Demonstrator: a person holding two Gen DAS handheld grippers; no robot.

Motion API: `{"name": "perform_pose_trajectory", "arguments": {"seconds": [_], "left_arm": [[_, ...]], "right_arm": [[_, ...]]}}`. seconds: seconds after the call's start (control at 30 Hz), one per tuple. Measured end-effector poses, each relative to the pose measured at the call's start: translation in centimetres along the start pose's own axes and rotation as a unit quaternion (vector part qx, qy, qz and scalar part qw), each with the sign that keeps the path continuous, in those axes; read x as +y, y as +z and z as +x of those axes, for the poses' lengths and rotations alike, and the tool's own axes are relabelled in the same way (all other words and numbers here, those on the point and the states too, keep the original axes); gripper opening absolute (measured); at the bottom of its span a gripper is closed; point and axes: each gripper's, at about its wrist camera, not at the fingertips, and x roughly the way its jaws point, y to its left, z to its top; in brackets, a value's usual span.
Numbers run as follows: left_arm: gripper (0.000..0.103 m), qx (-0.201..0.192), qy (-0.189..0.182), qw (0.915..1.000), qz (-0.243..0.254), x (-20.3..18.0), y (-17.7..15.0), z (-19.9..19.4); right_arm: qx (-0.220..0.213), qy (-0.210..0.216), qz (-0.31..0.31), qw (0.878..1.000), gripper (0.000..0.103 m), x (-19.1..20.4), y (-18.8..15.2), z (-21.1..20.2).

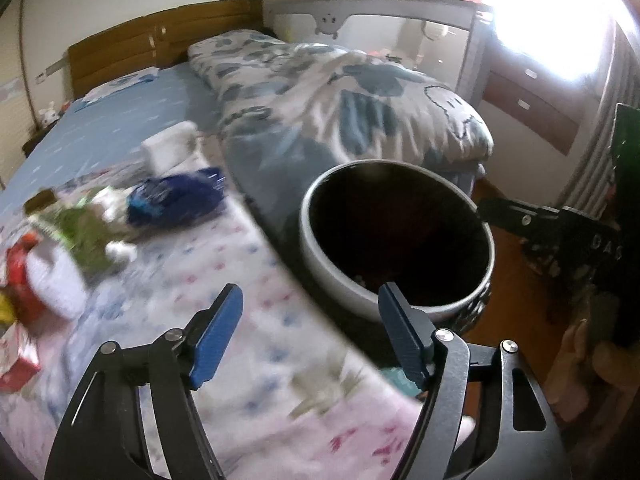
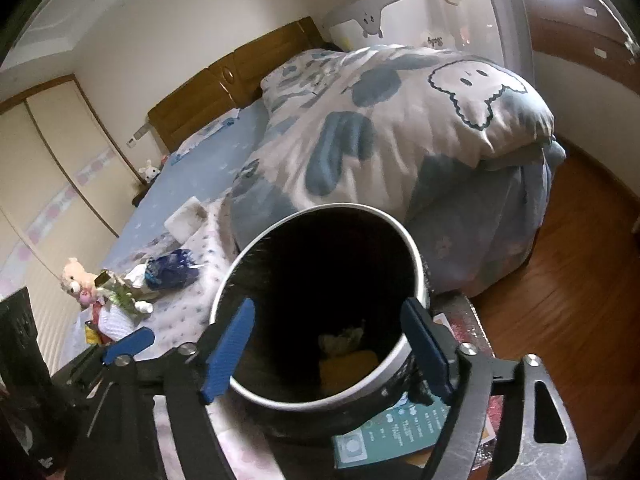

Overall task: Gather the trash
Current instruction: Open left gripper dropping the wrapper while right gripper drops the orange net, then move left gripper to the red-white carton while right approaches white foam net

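Hovering over the near edge of the bed (image 1: 168, 280), the left gripper (image 1: 308, 336) has its blue pads spread wide with nothing between them; only the floral sheet and the bin rim show in the gap. Right gripper (image 2: 332, 344) likewise spread wide, nothing pressed by either pad, its fingers framing the mouth of the trash bin (image 2: 416, 256).

Trash bin: round, dark inside, pale rim, standing just beside the bed's near edge. Inside at the bottom, a yellow item (image 2: 348, 366) and a crumpled pale scrap (image 2: 340, 338).

Trash remaining on the bed, toward its near left corner in the left wrist view (this view is motion-blurred):
- blue wrapper (image 1: 176, 200)
- green wrapper (image 1: 80, 228)
- red packet (image 1: 20, 276)
- white box (image 1: 168, 148), further up the sheet, toward the folded duvet (image 1: 340, 108)

A plush bear (image 2: 76, 276) sits at the left edge of the bed near the wrappers. Teal box (image 2: 392, 428) lies under the bin's near side; contact not resolvable.
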Motion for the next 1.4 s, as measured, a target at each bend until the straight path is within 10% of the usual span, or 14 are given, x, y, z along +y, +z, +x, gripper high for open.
{"name": "perform_pose_trajectory", "arguments": {"seconds": [0.77, 1.4], "left_arm": [[0.075, -0.014, 0.112, 0.9848, -0.132, 14.7, -9.0, -7.8], [0.086, 0.009, 0.148, 0.9787, -0.142, 24.9, -12.5, -9.8]], "right_arm": [[0.034, 0.093, -0.095, 0.991, 0.09, 14.3, -7.1, 2.5], [0.073, 0.145, -0.152, 0.975, 0.09, 23.0, -10.2, 6.1]]}}
